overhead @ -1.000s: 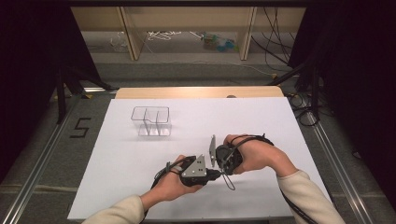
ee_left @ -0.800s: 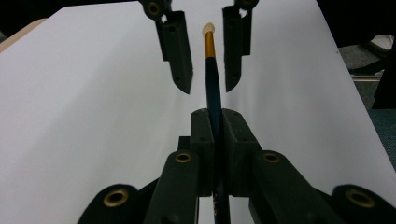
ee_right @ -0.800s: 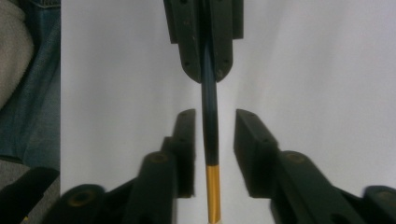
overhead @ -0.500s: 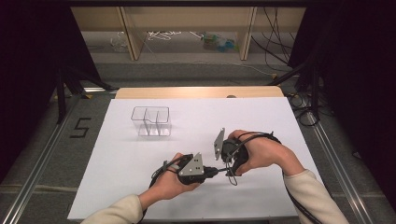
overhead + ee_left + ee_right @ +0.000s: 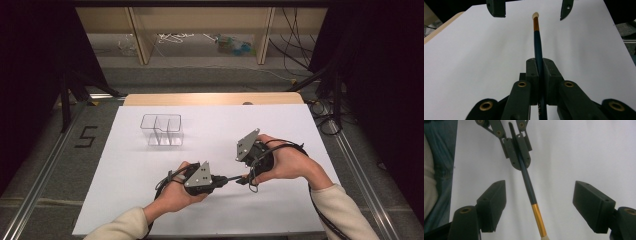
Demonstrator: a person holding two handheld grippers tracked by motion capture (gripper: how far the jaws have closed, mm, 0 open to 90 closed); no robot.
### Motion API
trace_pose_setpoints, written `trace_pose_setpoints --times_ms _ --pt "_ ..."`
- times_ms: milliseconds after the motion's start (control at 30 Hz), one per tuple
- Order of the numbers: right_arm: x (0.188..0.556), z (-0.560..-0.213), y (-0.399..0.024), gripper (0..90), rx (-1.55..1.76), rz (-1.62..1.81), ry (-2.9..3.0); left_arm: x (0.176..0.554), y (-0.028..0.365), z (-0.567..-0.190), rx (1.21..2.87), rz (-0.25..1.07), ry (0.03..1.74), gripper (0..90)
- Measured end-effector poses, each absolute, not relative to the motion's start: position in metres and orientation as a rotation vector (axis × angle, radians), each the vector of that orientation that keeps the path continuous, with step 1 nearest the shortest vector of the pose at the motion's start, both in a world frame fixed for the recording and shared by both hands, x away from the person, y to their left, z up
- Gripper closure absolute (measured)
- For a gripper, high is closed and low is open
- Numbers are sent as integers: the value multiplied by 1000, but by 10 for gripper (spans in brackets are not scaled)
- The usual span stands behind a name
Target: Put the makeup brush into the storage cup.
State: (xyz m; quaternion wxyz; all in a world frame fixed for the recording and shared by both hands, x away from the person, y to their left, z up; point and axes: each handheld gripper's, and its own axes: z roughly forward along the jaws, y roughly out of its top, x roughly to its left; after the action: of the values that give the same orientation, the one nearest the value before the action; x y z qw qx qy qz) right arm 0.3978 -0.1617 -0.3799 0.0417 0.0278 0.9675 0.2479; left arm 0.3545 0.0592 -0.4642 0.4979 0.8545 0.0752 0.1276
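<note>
Brush (image 5: 538, 37) clamped in left gripper (image 5: 539, 75) fingers above the surface's near edge; right gripper (image 5: 539, 205) fingers just spread wide around its tip, apparently completing a handover.

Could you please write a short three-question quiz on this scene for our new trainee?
1. True or false: the left gripper is shut on the pencil.
2. How do the right gripper's jaws stand? A) clamped on the pencil B) wide apart, the pencil's eraser end between them untouched C) shut on nothing
3. What stands on the white sheet beyond the hands?

Key:
1. True.
2. B; they have just been opening.
3. A clear divided container.
</note>
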Motion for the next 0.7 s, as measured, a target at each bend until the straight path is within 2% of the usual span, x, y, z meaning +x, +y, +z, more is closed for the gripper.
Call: trace_pose_setpoints --times_ms 67,500,533,700 --pt "399 -381 -166 242 101 798 2942 355 62 -463 2062 313 193 833" --pt "399 -383 -182 258 209 1055 2788 358 73 -460 2039 340 230 833" --pt "398 -383 -183 256 224 1064 2783 361 75 -458 2026 380 205 833" --pt "398 -386 -189 257 297 1114 2717 361 82 -457 2011 355 252 833"
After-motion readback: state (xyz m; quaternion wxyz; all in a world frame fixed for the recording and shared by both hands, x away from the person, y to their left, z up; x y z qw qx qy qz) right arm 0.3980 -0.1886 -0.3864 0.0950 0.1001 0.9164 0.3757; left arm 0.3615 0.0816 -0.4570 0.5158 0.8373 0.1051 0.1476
